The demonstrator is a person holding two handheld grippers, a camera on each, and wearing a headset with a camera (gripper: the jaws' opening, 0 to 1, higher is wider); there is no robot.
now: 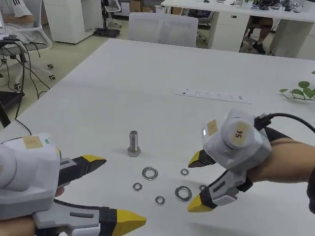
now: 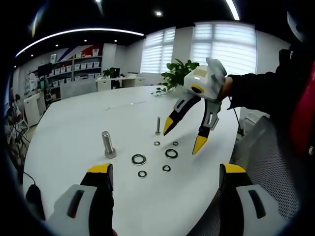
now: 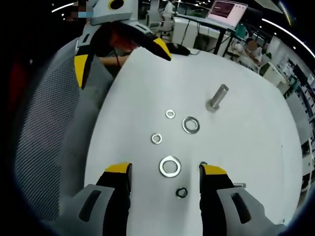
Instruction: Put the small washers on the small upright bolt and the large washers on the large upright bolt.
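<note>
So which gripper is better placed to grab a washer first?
Right: the open right gripper has a large washer between its jaw tips in its own view; the left gripper sits farther back.

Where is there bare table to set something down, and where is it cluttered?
Bare: the wide stretch of table between the large bolt and the power strip, and the patch left of that bolt in the head view. Crowded: the washers between the open left claw and right claw.
</note>
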